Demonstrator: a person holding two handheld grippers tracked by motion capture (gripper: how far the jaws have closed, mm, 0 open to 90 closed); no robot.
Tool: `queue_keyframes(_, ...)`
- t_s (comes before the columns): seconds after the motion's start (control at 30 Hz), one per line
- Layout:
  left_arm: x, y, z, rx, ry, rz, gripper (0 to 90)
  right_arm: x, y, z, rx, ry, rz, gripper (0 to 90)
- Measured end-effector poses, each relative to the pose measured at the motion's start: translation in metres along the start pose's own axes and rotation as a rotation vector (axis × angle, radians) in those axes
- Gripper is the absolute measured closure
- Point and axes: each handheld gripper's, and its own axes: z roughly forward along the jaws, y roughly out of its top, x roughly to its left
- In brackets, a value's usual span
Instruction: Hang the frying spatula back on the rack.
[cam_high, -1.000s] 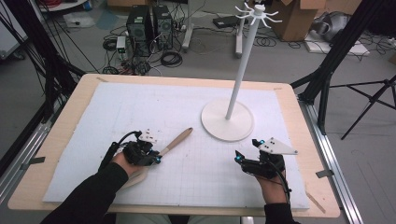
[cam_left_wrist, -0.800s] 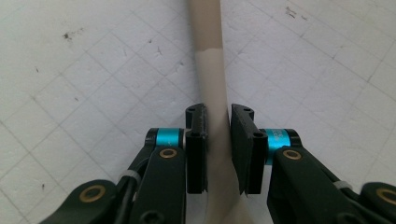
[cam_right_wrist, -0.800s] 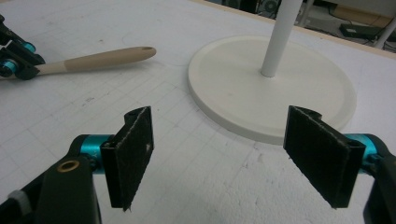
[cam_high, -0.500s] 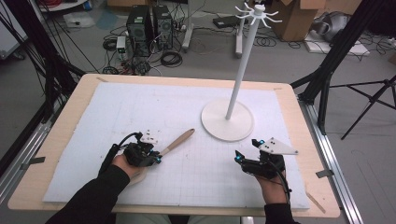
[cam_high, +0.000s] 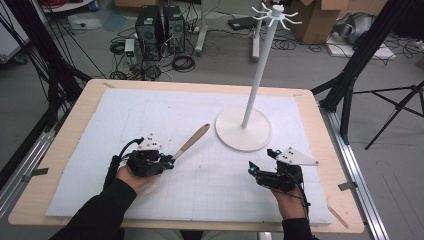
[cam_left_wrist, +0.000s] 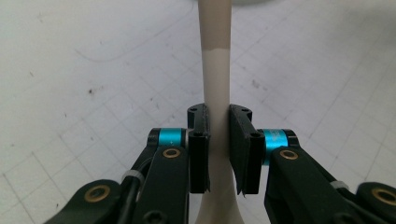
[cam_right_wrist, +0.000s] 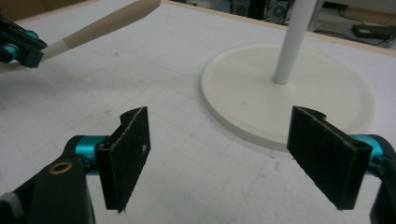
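Note:
A wooden-handled utensil points up and to the right from my left gripper, which is shut on its pale neck. In the left gripper view the two pads press on either side of the utensil, the left gripper pinching it just below the brown handle. My right gripper rests near the table's front right; its jaws have just been opening and stand wide apart with nothing between them. In the right gripper view the right gripper faces the stand's base, with the utensil at top left.
A white stand with a round base, a tall pole and hooks at the top rises right of centre. A white gridded mat covers the wooden table. Computers, cables and boxes lie on the floor beyond.
My left hand has risen a little with the utensil, and the handle's far end now sits higher in the view. The right hand has stayed in place.

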Motion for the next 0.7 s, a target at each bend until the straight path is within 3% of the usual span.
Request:
queue_keyframes(0.17,-0.018,0.004,-0.007,-0.115,-0.013,0.008,77.8,0.014,0.008,0.009,-0.045,0.085,0.027,16.3)
queue_keyframes(0.23,-0.021,0.005,-0.009,-0.128,-0.017,0.012,77.8,0.017,0.010,0.009,-0.049,0.101,0.033,16.2)
queue_keyframes(0.37,-0.032,0.011,-0.014,-0.170,-0.025,0.032,77.8,0.033,0.020,0.015,-0.062,0.185,0.030,17.0)
queue_keyframes(0.7,-0.055,0.028,-0.024,-0.260,-0.038,0.090,77.8,0.051,0.047,0.022,-0.110,0.220,-0.003,17.2)
